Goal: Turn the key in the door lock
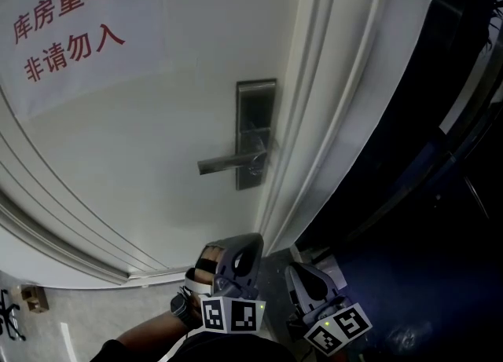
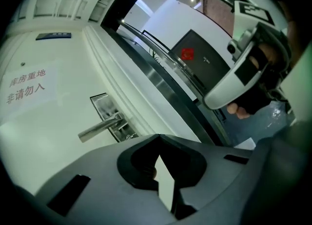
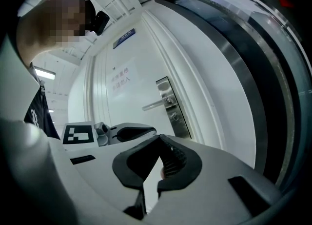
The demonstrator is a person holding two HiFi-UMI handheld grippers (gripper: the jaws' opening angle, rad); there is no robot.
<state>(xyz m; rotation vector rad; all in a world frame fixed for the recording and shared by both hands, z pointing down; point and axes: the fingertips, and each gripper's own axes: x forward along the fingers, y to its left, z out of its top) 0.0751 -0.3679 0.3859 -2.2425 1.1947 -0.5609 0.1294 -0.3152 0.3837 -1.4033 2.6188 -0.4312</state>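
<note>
White door (image 1: 157, 156), shut against its frame (image 1: 330, 117). Steel lock plate (image 1: 255, 97) sits at the door's right edge, about mid-height. The lever handle (image 1: 224, 164) points away from that edge toward the door's middle. Paper sign (image 1: 67, 27) with red characters is at the door's upper left corner.

Key (image 2: 129, 136): a small metal fitting on the plate just under the lever, likely the cylinder with the key in it. It is too small to tell which way the bow lies.

Left tongs (image 1: 250, 244): clenched, tips together, nothing between them. They are low, below the plate and well apart from it. Right tongs (image 1: 302, 274): also clenched and empty, just beside the left pair, nearer the frame. Neither touches the door.

Risks from here:
- The jaws are closed, so whichever pair reaches in must part first or it will only butt the key.
- The lever hangs directly over the key, so an approach from above or the side likely knocks the handle.
- The key bow is small and thin. A grip off its flat faces probably slips when torque goes on.
- The plate is tight to the frame, leaving little room for the tongs' body to rotate.
- Twisting off the cylinder's axis could bend the key rather than turn it.
</note>
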